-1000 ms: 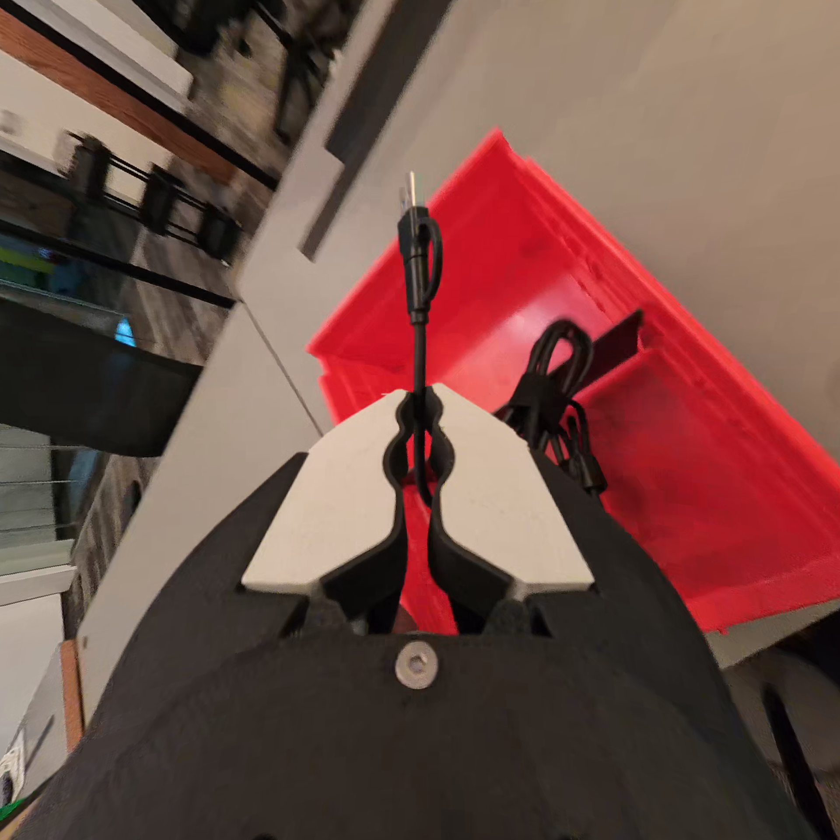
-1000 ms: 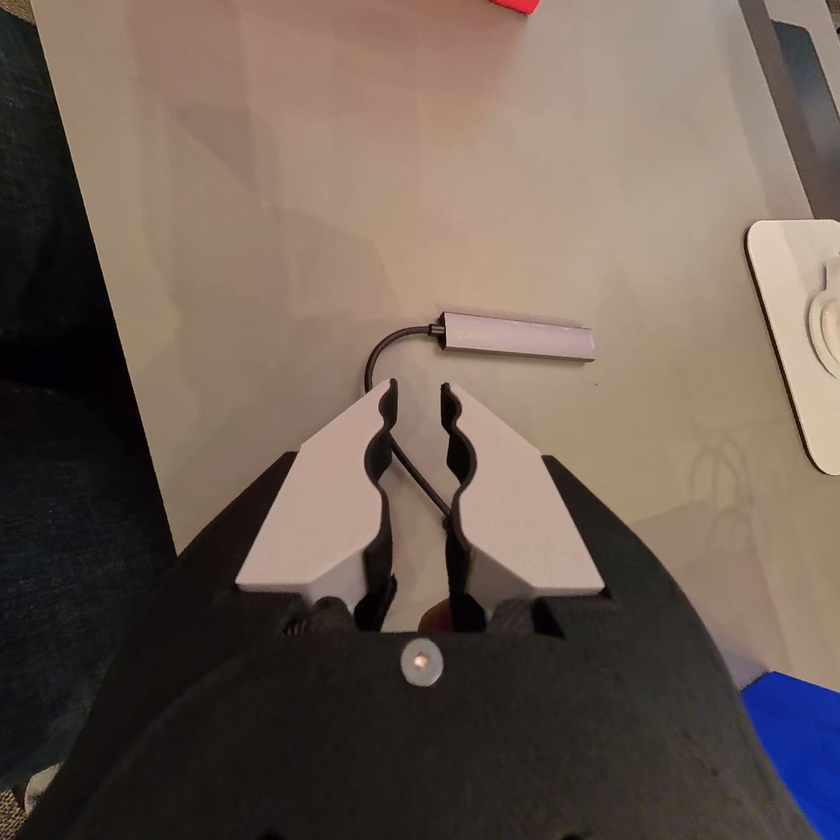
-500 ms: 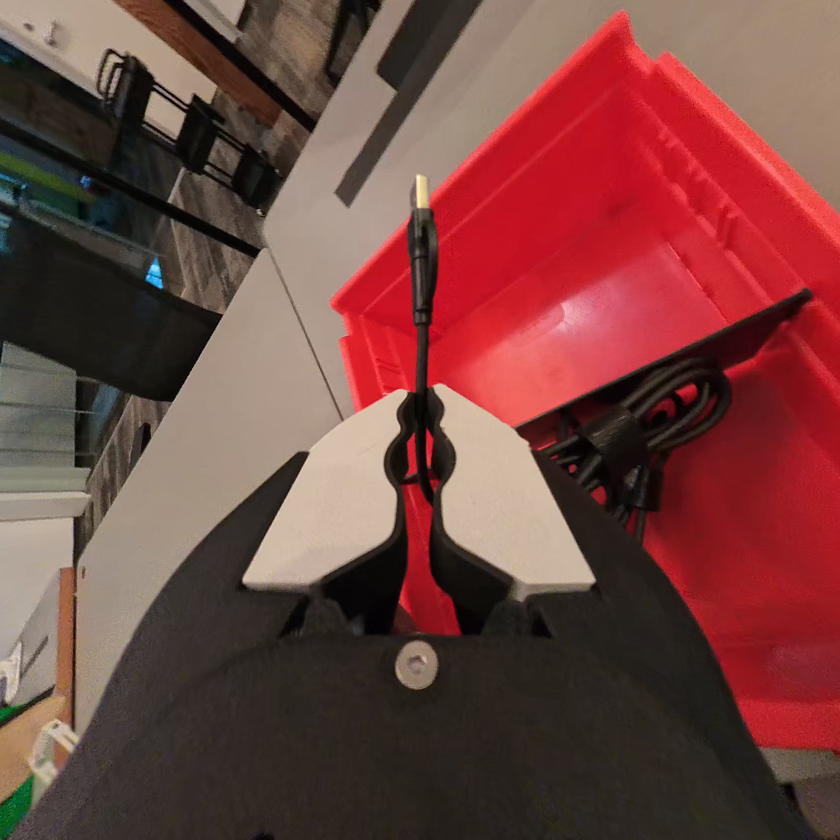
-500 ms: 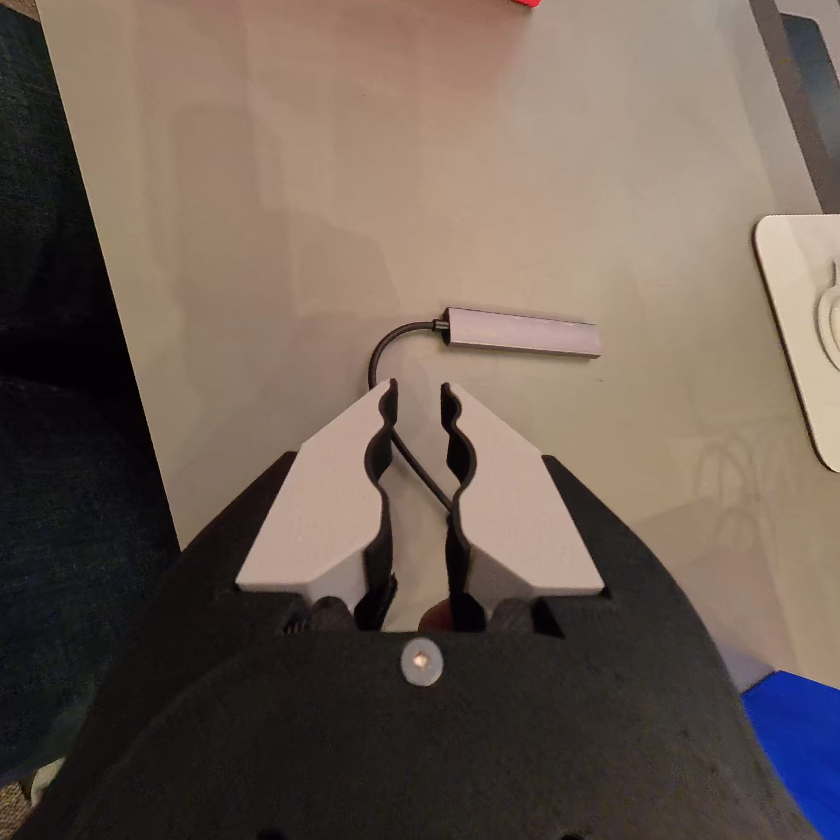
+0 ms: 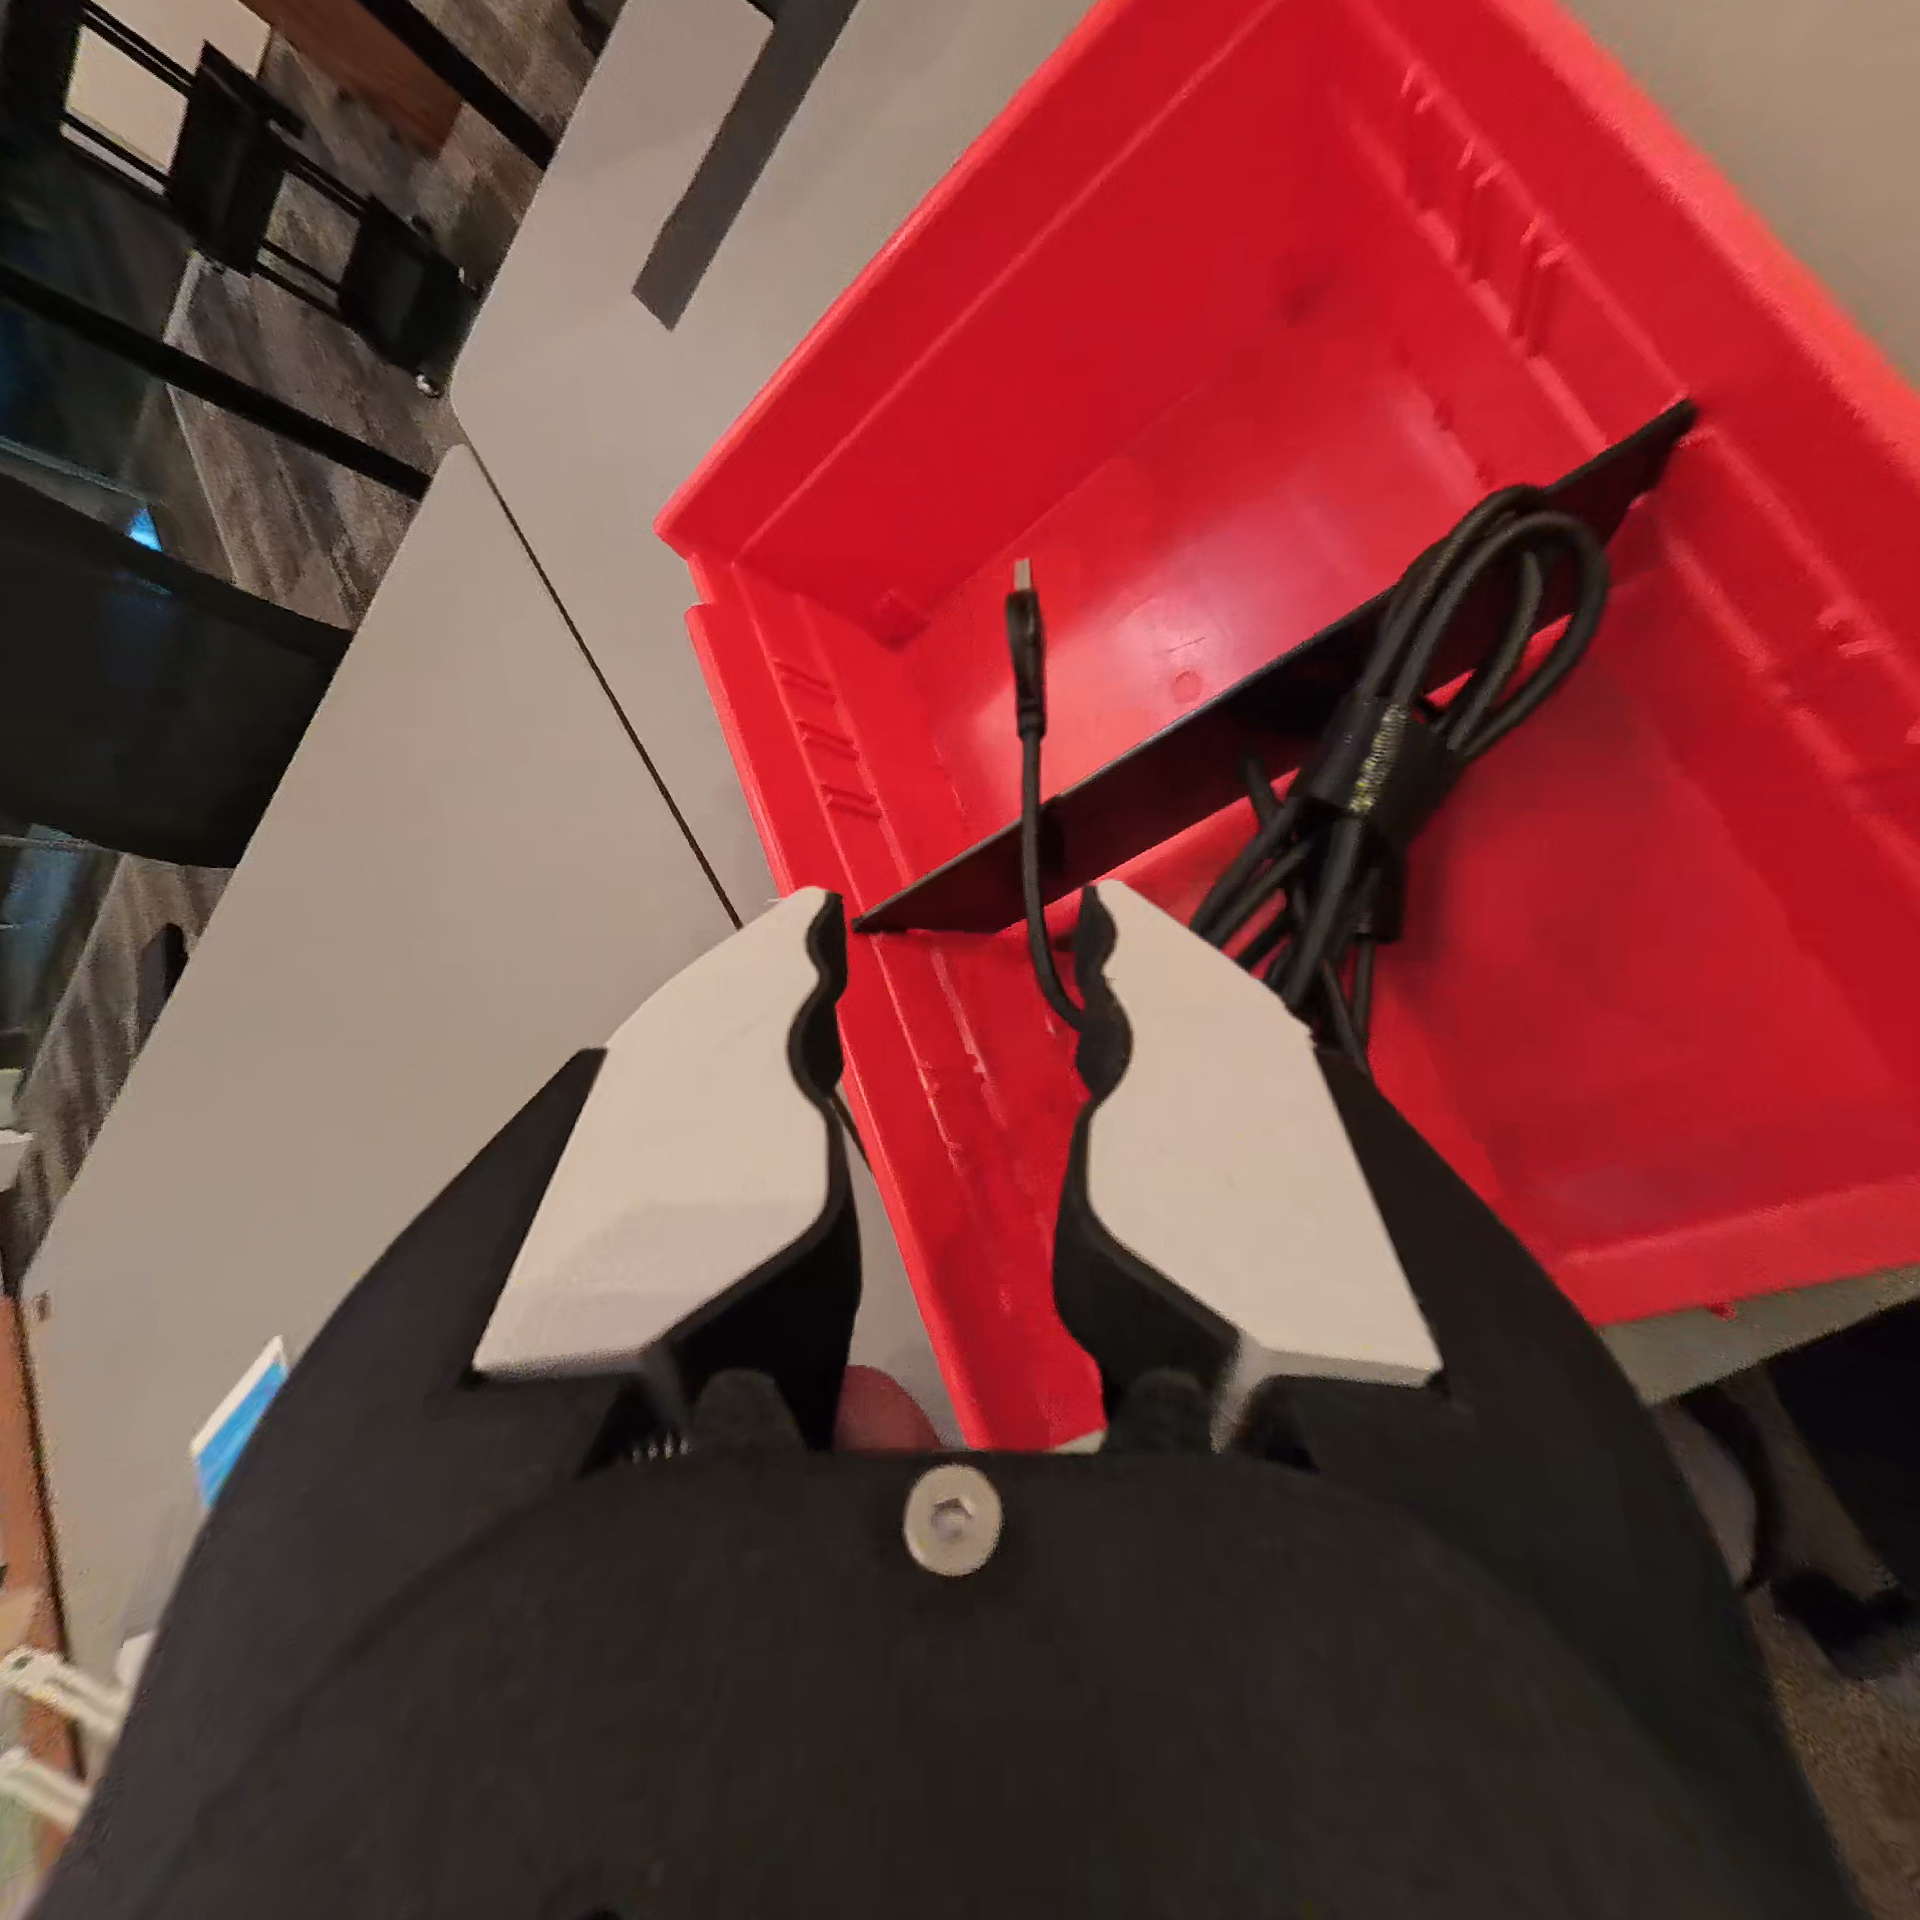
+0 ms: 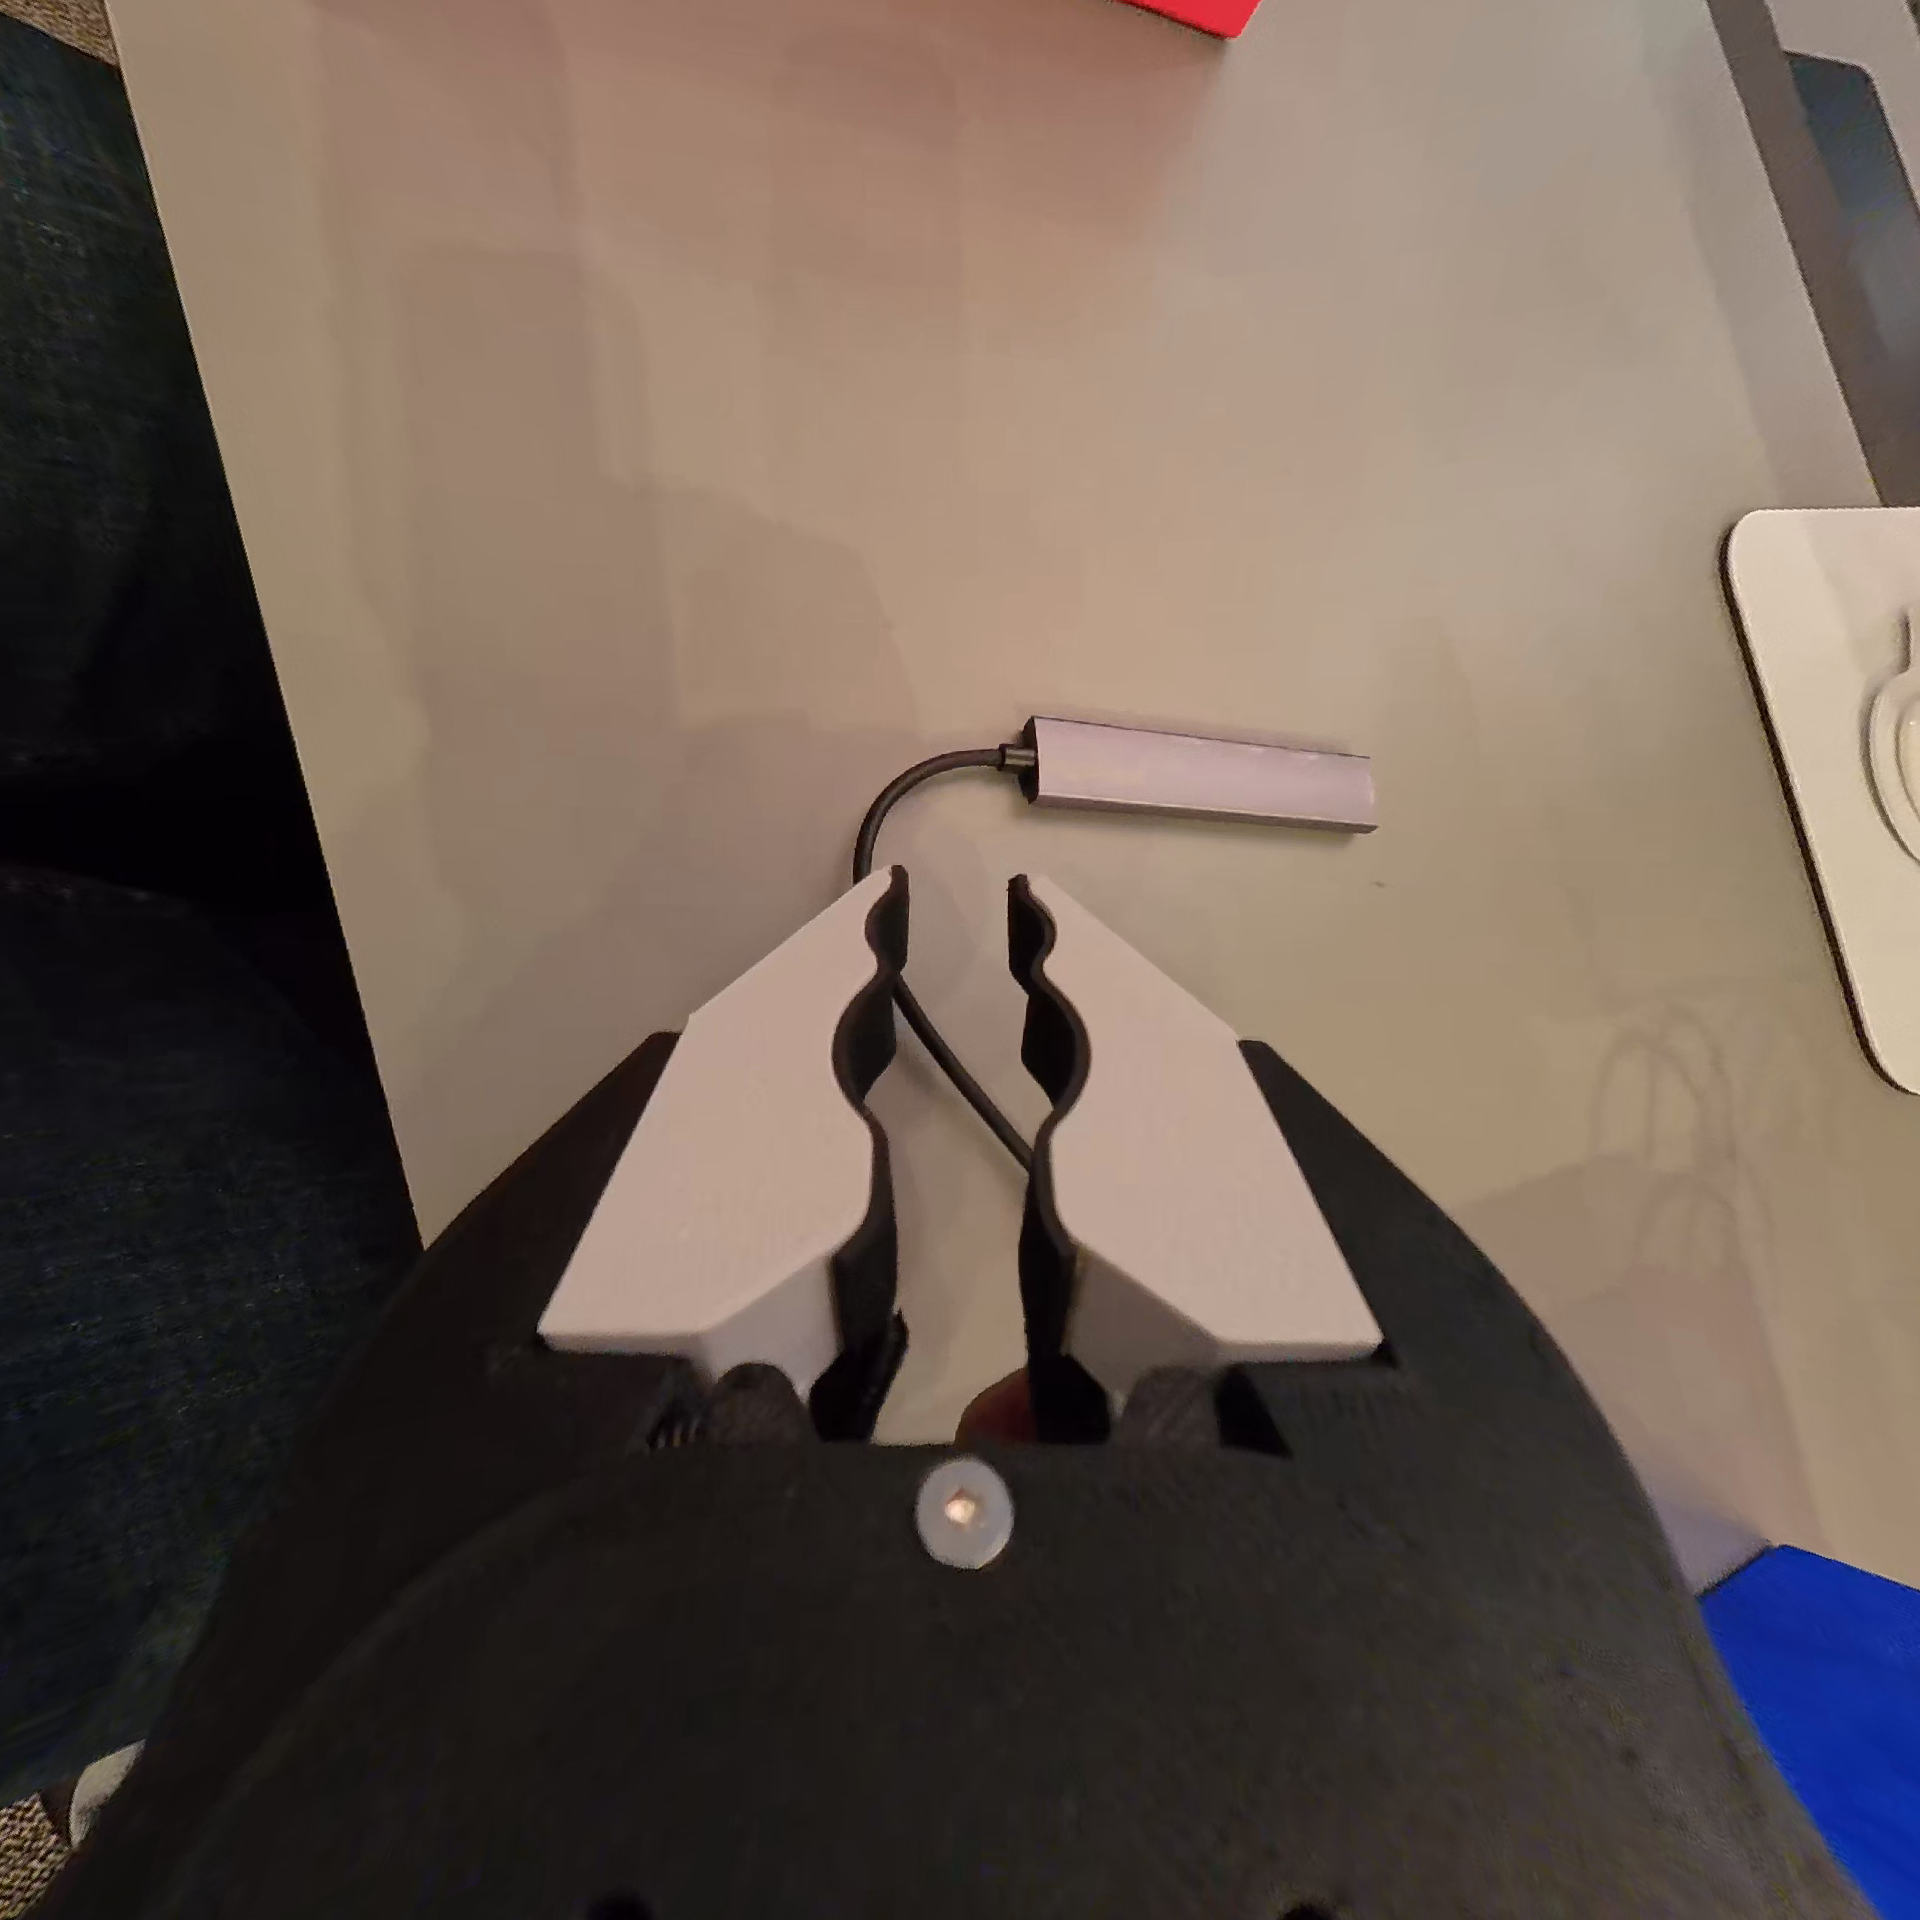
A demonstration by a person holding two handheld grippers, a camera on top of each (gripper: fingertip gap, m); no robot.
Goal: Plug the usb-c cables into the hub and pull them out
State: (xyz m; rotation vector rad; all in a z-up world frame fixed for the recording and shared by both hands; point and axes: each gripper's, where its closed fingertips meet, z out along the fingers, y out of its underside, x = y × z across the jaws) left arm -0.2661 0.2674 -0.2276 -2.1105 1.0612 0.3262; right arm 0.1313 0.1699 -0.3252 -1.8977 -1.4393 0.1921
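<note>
Released, left gripper (image 5: 961, 914) fingers part above cable (image 5: 1031, 727), red bin (image 5: 1195, 312), divider (image 5: 1299, 686); right gripper's (image 6: 956, 883) apart.

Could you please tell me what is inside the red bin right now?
The red bin holds a black divider, a bundled black cable beside it, and a loose cable. The left gripper hides the near corner.
</note>
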